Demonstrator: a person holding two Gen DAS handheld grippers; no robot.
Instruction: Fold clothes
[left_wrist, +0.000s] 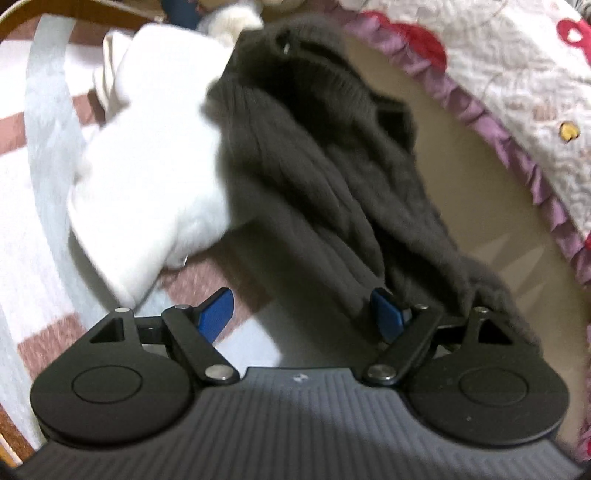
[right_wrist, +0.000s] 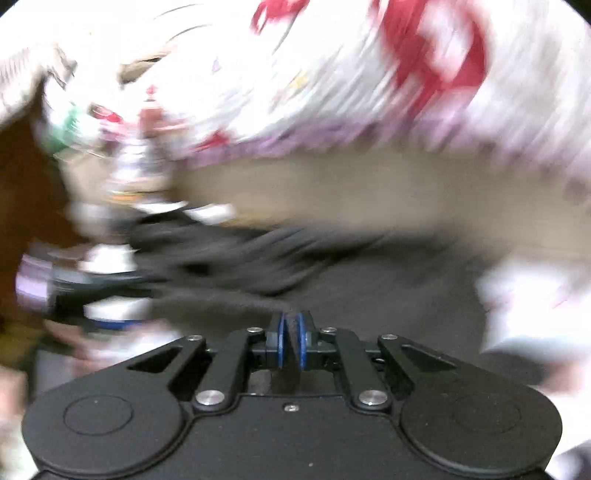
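Left claw: released, blue pads spread wide, angled down over a striped bed cover. Dark knit sweater hangs ahead, draped over the right-hand pad; white garment ahead-left. Right claw: clenched on dark fabric, probably the same sweater; view heavily blurred.

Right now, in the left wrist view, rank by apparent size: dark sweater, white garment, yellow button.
1. Dark sweater, though its near end lies close to the camera, so that inflates it.
2. White garment, not much smaller.
3. Yellow button, tiny and far off.
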